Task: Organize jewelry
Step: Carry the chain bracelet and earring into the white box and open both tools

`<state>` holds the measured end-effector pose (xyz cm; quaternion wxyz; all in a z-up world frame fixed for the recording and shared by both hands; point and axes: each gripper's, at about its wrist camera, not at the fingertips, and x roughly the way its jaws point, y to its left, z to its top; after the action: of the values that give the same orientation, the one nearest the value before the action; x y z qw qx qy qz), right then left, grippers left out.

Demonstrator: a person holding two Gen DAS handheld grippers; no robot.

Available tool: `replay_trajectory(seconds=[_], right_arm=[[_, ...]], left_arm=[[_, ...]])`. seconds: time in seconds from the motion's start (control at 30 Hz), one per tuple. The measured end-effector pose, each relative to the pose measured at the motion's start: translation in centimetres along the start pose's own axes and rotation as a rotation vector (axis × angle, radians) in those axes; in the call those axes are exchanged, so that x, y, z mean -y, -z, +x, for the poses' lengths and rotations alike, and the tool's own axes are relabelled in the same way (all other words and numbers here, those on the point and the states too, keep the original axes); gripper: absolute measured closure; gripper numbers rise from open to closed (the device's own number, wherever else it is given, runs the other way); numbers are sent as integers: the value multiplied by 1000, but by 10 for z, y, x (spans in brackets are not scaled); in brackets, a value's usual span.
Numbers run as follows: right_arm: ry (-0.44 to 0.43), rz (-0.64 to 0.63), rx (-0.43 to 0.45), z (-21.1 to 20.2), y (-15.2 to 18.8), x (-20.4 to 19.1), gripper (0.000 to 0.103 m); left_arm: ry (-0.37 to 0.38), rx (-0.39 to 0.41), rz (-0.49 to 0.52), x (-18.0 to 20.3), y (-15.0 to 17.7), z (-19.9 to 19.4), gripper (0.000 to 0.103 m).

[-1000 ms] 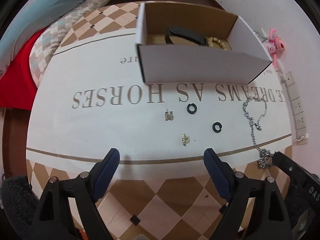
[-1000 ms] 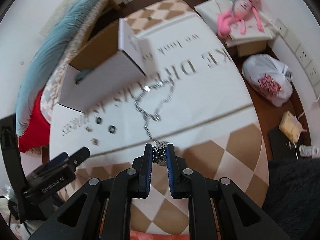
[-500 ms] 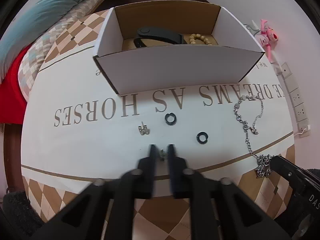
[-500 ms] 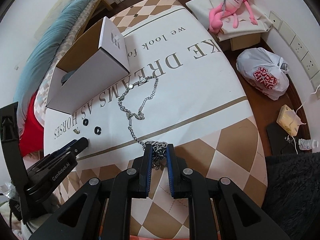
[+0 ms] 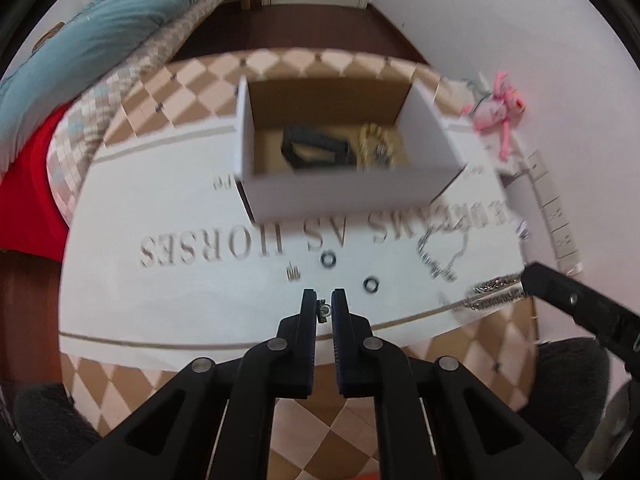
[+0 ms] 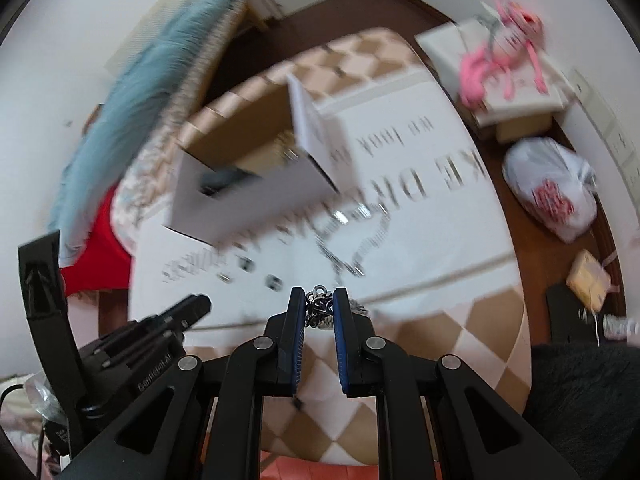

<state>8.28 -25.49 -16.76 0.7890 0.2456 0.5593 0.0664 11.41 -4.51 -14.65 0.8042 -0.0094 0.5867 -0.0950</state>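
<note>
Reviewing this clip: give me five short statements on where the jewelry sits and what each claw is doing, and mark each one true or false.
1. The left claw is shut on a small earring. True.
2. The right claw is open and empty. False: it is shut on the clustered end of the chain necklace.
3. The white box is empty. False: a black band and a beaded bracelet lie inside.
4. Two black rings lie on the cloth between the box and the left claw. True.
5. The whole necklace hangs in the air. False: its far loop appears to lie on the cloth.
</note>
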Motion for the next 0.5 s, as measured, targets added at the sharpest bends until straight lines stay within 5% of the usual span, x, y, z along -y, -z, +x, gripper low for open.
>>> replay_trajectory(seconds=[0.23,0.5], right_arm=[[-55,-106,100,-39,-59,-48,88],[34,-210,110,-12,-128,-83,88]], left_arm=[[22,56,-12,-20,-65,-32,98],[-9,44,-3,-42,-141,-8,98]])
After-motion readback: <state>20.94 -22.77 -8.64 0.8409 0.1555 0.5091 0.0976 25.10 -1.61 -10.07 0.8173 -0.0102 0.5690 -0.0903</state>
